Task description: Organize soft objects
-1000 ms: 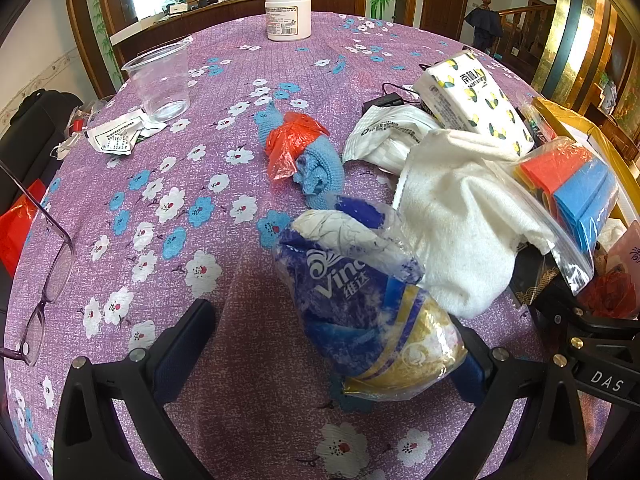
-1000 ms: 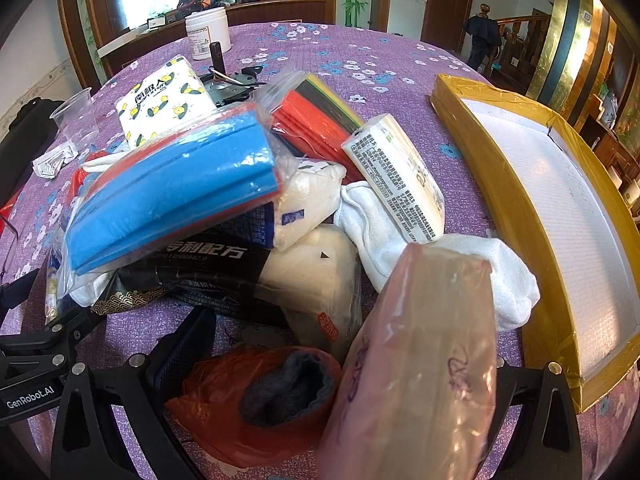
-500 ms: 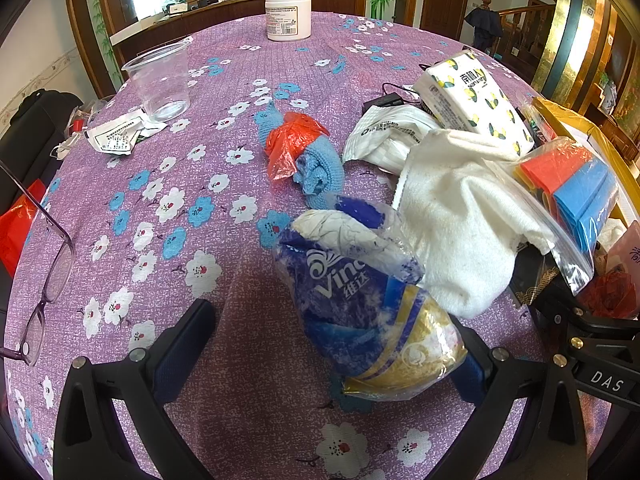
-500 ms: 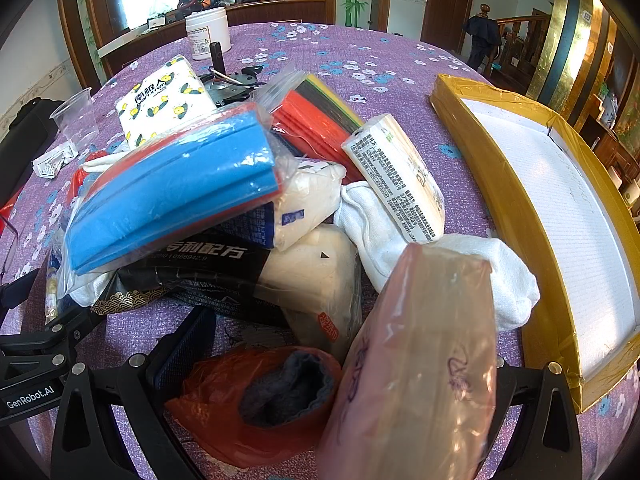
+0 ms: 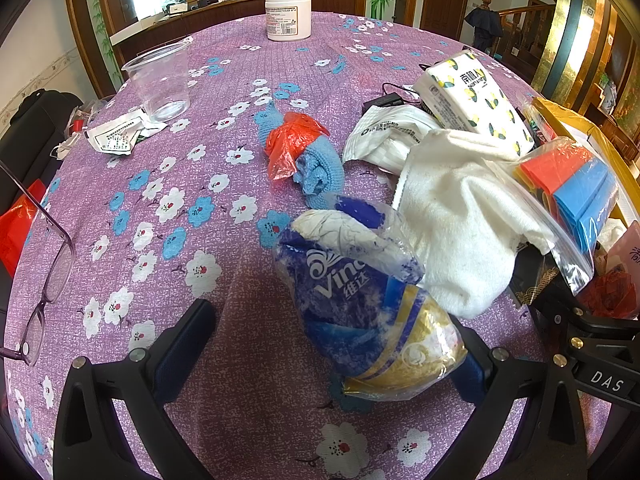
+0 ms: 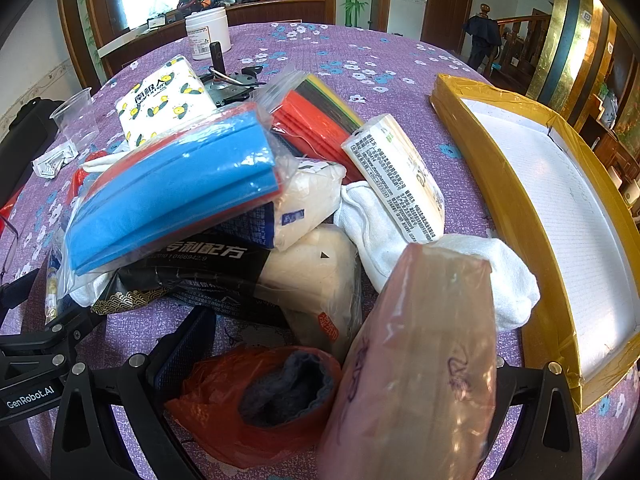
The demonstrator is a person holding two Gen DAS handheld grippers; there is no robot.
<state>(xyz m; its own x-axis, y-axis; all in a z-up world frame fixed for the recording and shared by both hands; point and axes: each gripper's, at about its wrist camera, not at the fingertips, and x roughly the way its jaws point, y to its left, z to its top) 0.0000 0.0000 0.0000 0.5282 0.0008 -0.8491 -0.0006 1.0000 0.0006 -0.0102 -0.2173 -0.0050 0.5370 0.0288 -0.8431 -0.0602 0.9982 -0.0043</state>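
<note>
A pile of soft objects lies on a purple flowered tablecloth. In the left wrist view my left gripper (image 5: 332, 340) is open, and a blue and gold tissue pack (image 5: 360, 300) lies between its fingers. Beyond it are a white towel (image 5: 460, 220), a blue knit item in red plastic (image 5: 304, 156) and a lemon-print tissue pack (image 5: 472, 100). In the right wrist view my right gripper (image 6: 344, 364) is open around a grey sock in an orange bag (image 6: 272, 396) and a pink tissue pack (image 6: 420, 360). A bag of blue and red cloths (image 6: 176, 184) tops the pile.
A yellow-rimmed white tray (image 6: 472, 148) stands at the right. A clear plastic cup (image 5: 160, 80), a white jar (image 5: 288, 14), paper packets (image 5: 116, 136) and glasses (image 5: 44, 280) sit on the left side of the table. A black cable device (image 6: 228, 80) lies behind the pile.
</note>
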